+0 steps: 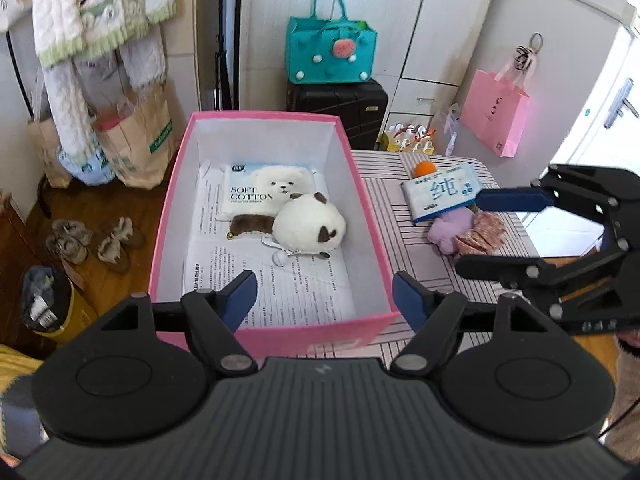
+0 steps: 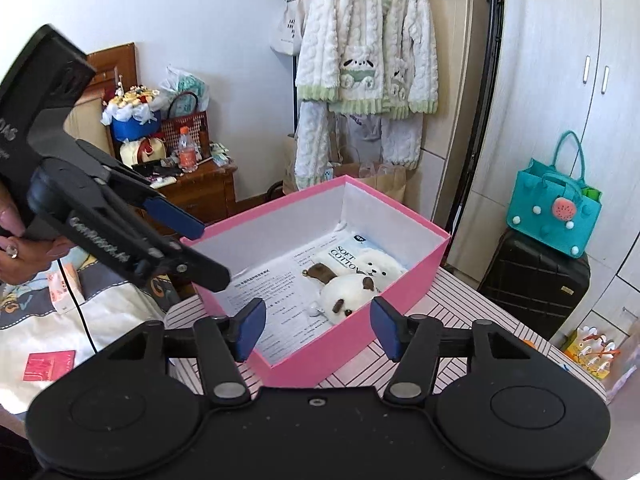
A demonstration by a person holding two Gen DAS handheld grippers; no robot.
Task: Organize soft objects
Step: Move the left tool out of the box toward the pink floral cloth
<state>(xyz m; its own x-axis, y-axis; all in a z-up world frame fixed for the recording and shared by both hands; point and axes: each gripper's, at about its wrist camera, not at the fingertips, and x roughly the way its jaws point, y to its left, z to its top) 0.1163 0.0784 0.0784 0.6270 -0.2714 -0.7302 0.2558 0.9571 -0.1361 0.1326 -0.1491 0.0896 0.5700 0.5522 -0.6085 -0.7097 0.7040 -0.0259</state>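
You face a striped table [image 1: 384,216] bearing a pink box [image 1: 176,216] at its left, with a blue tissue pack [image 1: 440,192], orange ball [image 1: 425,169], purple mitten [image 1: 450,228] and floral cloth [image 1: 482,232] clustered right.

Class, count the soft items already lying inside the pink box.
2 inside the pink box: the cotton tissue pack towards the far end, and the white plush toy overlapping its near corner. Something smaller could be hidden beneath them.

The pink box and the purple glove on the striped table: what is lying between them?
In the left wrist view only bare striped table separates the pink box from the purple glove. The blue tissue pack sits further back, beside the glove.
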